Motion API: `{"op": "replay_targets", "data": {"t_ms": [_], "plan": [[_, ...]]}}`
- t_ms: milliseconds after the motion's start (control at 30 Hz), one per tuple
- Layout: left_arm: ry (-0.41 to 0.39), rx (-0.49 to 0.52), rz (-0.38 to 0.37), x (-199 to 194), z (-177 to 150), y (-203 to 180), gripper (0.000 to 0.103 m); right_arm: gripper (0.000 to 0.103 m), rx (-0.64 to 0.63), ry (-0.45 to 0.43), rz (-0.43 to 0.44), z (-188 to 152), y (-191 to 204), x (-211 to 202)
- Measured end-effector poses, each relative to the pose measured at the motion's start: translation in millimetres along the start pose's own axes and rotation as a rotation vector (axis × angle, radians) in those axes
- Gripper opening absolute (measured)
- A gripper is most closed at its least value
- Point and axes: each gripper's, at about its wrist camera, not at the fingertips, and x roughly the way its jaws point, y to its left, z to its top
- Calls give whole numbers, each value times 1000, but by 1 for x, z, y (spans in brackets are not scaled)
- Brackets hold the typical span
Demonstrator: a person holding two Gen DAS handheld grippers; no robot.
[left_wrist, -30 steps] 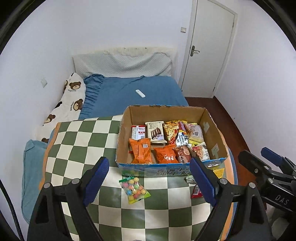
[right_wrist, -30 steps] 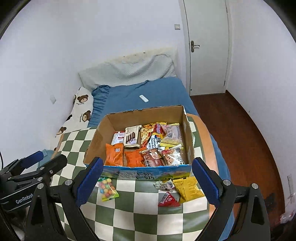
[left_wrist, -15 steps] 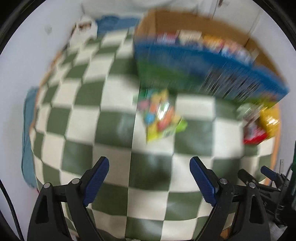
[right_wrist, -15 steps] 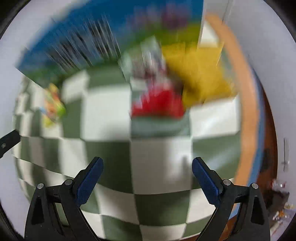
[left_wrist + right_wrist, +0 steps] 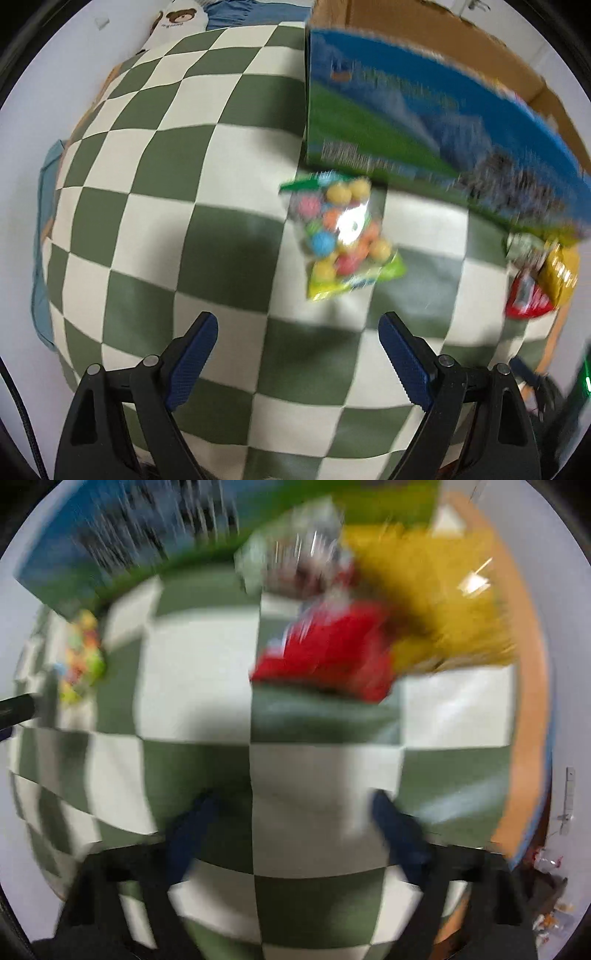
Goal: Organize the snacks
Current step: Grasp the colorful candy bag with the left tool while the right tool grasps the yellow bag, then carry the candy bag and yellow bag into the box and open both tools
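Observation:
A clear bag of coloured candy balls (image 5: 341, 232) lies on the checked cloth (image 5: 184, 229), just in front of the cardboard snack box (image 5: 406, 122). My left gripper (image 5: 298, 332) hangs open above the cloth, a little nearer than the bag, with nothing between its jaws. In the blurred right wrist view a red packet (image 5: 328, 650), a yellow packet (image 5: 439, 602) and a silvery wrapper (image 5: 295, 561) lie by the box front. My right gripper (image 5: 291, 812) points down at the cloth short of the red packet. Its jaws are closing, and nothing is between them.
The cloth's orange border (image 5: 524, 672) and the bed edge run down the right side, with the floor beyond. A bear-print pillow (image 5: 177, 18) lies at the far left. The red and yellow packets (image 5: 543, 288) show at the right of the left wrist view.
Both grippers have dropped from high above the bed to close over the checked cloth and now point down. The right jaws stand narrower than before.

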Motion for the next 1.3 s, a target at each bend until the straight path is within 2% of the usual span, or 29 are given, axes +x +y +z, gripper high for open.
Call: {"op": "replay_targets", "data": {"t_ms": [133, 233, 333, 467, 500, 533, 600, 633, 700, 833, 967, 1133, 1200, 1300], "plan": [[18, -68, -57, 2, 20, -1, 89, 74, 88, -174, 30, 16, -28, -62], [55, -118, -102, 12, 34, -5, 89, 75, 120, -220, 21, 41, -50, -80], [120, -129, -138, 31, 44, -14, 89, 75, 105, -189, -2, 76, -58, -73], [129, -115, -137, 48, 53, -21, 89, 75, 56, -100, -40, 111, -58, -37], [122, -109, -129, 51, 55, -22, 86, 75, 46, -77, -55, 115, -56, -26], [115, -99, -118, 54, 62, -22, 71, 71, 34, -54, -69, 119, -53, -15], [98, -65, -78, 56, 63, -26, 57, 68, 37, -34, -72, 121, -53, -7], [95, -51, -77, 56, 63, -26, 55, 62, 52, -41, -57, 121, -56, -9], [97, -20, -72, 53, 55, -24, 51, 59, 80, -36, -31, 119, -63, -15], [107, 53, -56, 50, 27, -29, 50, 58, 148, -25, 15, 109, -85, -31], [150, 100, -76, 48, -17, -30, 50, 58, 188, 4, 69, 86, -99, -46], [185, 113, -115, 55, -53, -32, 50, 58, 172, 94, 137, 41, -86, -44], [198, 104, -118, 66, -53, -35, 56, 57, 159, 129, 145, 18, -75, -35], [216, 80, -129, 79, -55, -30, 57, 58, 158, 181, 155, -6, -60, -12]]}}
